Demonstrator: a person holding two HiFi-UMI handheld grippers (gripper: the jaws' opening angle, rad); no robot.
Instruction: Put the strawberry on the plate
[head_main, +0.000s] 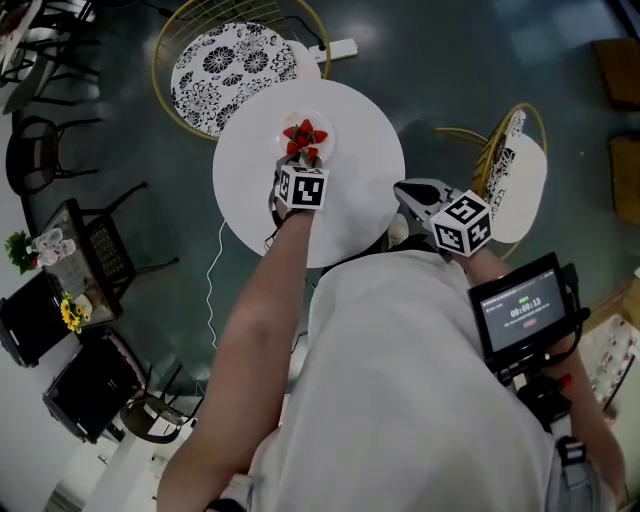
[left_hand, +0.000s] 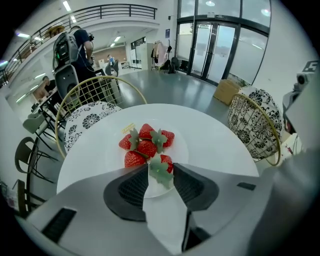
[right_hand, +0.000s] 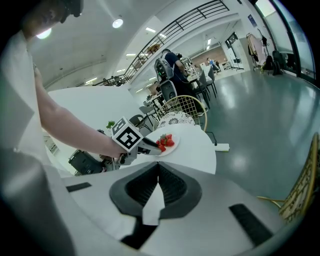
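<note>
Red strawberry (left_hand: 166, 161), pinched in my left gripper (left_hand: 161, 170), hangs over the plate (left_hand: 181, 150); I'd lower gently beside the other strawberries (left_hand: 145, 146), then release.

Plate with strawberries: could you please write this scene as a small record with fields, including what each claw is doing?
table: round white table, bears the plate
plate: white plate, near the table's middle
pile: several strawberries heaped on the plate
held strawberry: held strawberry, red with green leaves, over the plate's near edge
left claw: left claw, jaws closed on the held strawberry
right claw: right claw, jaws together, empty, away from the plate
task status: held strawberry not yet released
</note>
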